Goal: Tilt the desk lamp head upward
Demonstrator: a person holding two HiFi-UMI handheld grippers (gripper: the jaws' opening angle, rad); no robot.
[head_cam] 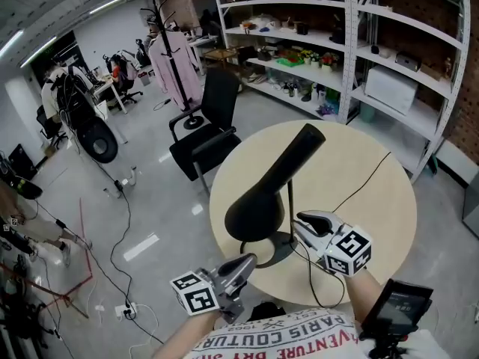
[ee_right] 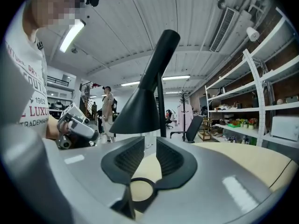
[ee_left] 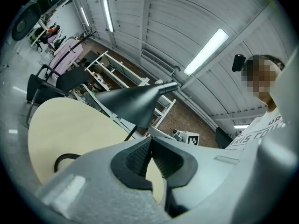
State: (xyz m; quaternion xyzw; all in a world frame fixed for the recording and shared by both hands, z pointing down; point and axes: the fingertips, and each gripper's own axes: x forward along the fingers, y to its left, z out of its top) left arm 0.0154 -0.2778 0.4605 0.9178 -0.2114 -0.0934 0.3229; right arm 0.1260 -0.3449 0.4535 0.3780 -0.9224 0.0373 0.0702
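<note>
The left gripper is hanging at the lower middle of the head view. Its jaws are pressed together with nothing between them, and its tip is sitting just beside the lamp base. In the left gripper view the two ribbed pads are meeting along one line, with the table showing beyond them.

The right gripper is reaching in from the lower right. Its jaws are standing apart around an empty gap, with the tip close to the thin stem. Whether it is touching the stem I cannot tell. In the right gripper view the open pads are framing bare tabletop, and the lamp is rising just behind them.

The black lamp head is leaning over the near half of the round table. Its wide mouth is facing down toward the lower left, and its narrow neck is pointing up toward the upper right. It is hanging between and above the two grippers. A black cable is trailing from the base across the tabletop to the right edge.

Farther out, a black chair is standing beside the table at the upper left. White shelves are running across the top of the frame.
</note>
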